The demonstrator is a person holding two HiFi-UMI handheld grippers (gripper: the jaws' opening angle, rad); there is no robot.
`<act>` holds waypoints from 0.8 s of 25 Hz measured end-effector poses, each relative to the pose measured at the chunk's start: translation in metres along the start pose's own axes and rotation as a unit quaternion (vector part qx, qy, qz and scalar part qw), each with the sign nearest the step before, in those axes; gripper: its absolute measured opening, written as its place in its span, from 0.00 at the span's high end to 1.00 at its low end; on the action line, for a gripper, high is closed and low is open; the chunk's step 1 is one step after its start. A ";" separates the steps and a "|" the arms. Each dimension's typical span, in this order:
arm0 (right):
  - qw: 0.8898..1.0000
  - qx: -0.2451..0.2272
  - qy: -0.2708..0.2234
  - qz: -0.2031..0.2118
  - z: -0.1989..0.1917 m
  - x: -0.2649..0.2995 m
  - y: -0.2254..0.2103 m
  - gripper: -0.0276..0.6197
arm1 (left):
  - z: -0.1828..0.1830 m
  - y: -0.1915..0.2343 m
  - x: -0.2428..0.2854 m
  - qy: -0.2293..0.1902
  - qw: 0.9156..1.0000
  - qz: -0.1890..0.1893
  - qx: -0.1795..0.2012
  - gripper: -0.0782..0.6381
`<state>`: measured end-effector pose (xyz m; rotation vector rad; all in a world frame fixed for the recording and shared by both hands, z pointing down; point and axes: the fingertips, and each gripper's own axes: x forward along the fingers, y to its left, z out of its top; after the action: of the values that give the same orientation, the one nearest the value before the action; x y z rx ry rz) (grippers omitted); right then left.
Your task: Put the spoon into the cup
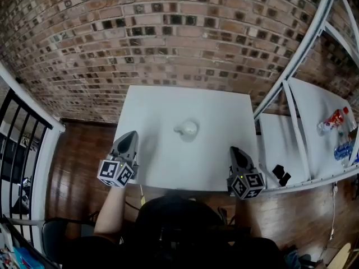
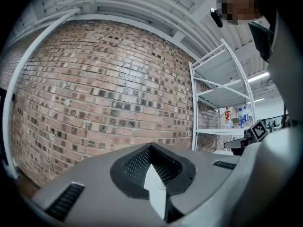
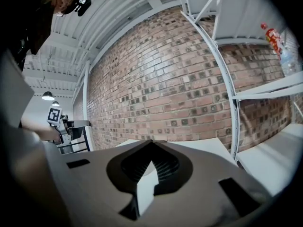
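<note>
A small white cup [image 1: 187,129] stands near the middle of the white table [image 1: 168,105] in the head view. A pale bit sticks out at its left side; I cannot tell whether that is the spoon or a handle. My left gripper [image 1: 132,134] hovers over the table's near left edge, jaws shut with nothing between them, well short of the cup. My right gripper [image 1: 234,149] is over the near right edge, also shut and empty. Both gripper views look level at the brick wall: the left gripper [image 2: 151,148] and the right gripper [image 3: 151,144] show closed jaws, and neither shows the cup.
A white metal rack [image 1: 291,66] stands right of the table, with bottles [image 1: 335,120] on a shelf and small black items [image 1: 280,174] on its lower board. The brick wall [image 1: 168,32] lies behind the table. A black railing [image 1: 17,133] runs along the left, over the wood floor.
</note>
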<state>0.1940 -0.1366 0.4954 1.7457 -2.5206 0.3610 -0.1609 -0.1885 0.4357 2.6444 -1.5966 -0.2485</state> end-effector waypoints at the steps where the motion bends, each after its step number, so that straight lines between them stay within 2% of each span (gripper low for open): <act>1: 1.000 0.001 -0.004 0.000 0.002 0.001 0.001 0.95 | 0.001 0.001 -0.005 -0.002 1.000 0.003 -0.001 0.89; 8: 1.000 0.007 0.006 0.002 -0.008 0.005 0.013 0.95 | -0.010 0.009 -0.033 0.005 0.999 0.028 -0.016 0.89; 20: 1.000 0.003 0.006 0.018 -0.009 0.012 0.033 0.95 | -0.030 -0.004 -0.043 0.035 0.999 0.009 -0.013 0.89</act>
<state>0.1583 -0.1347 0.5014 1.6966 -2.5485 0.3815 -0.1724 -0.1500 0.4695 2.5886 -1.5854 -0.1727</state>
